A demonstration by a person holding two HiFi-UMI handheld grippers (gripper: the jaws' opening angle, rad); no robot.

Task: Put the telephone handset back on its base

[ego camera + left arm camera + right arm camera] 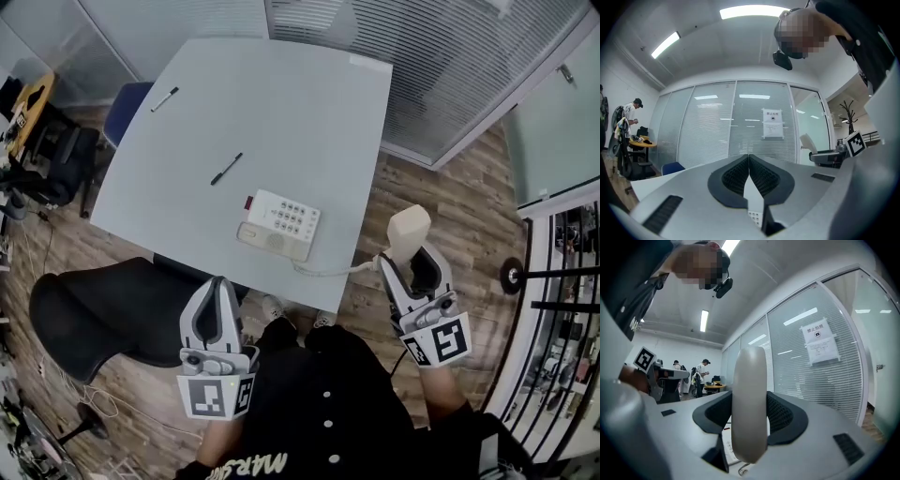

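The right fingers point(787, 416) clamp the one handset point(410, 230), held upright off to the right of the single base point(281, 223). One cord point(328, 272) joins them. The right gripper point(412, 264) points level. The left fingers point(736, 176) are pressed together and empty. The left gripper point(217, 286) is level, nearer the person than the base. Beyond the base on the table point(309, 94) lie two pens, a near pen point(226, 169) and a far pen point(165, 98).

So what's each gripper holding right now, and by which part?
Right gripper: the handset, clamped near its middle. Left gripper: nothing, jaws shut.
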